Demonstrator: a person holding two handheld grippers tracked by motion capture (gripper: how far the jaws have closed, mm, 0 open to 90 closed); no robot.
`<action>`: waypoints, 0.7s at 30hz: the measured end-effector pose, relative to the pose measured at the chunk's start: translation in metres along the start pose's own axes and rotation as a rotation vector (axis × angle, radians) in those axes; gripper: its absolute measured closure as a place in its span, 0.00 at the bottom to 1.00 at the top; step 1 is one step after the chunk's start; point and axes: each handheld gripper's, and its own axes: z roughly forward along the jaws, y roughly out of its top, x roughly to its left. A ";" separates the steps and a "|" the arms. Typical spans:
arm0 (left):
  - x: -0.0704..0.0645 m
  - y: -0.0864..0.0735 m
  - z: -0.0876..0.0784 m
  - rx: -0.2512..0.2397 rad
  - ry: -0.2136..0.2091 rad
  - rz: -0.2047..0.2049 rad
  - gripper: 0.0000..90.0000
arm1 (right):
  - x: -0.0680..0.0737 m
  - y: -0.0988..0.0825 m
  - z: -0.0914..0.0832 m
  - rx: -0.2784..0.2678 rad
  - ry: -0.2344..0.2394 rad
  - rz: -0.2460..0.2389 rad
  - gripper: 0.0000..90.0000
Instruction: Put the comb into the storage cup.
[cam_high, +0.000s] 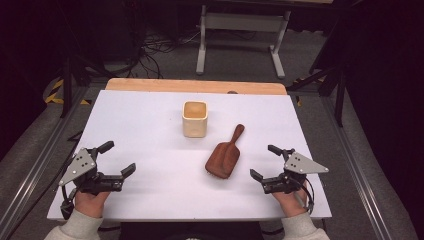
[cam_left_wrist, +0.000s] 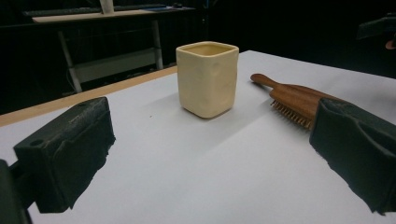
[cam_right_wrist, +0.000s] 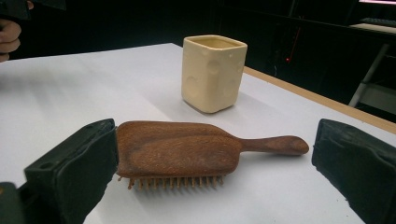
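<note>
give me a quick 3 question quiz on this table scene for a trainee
1. True or false: the wooden hairbrush lies bristles down on the white table.
2. Which gripper is nearer the hairbrush? A) left gripper B) right gripper
3. Fill in: the cream cup stands ____ with its open mouth up.

Key: 1 true. 2 B. 3 upright; it is apart from the hairbrush, and both grippers are open and hold nothing.
</note>
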 end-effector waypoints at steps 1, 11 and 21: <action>0.000 0.000 0.000 0.001 0.002 -0.002 0.01 | 0.000 0.000 0.000 0.001 -0.001 -0.001 0.02; 0.000 0.000 -0.001 0.001 0.011 0.015 0.01 | -0.004 0.010 0.007 0.043 0.030 -0.011 0.06; 0.003 -0.001 -0.003 -0.001 0.013 0.012 0.01 | -0.014 0.043 0.036 0.073 0.074 -0.031 0.09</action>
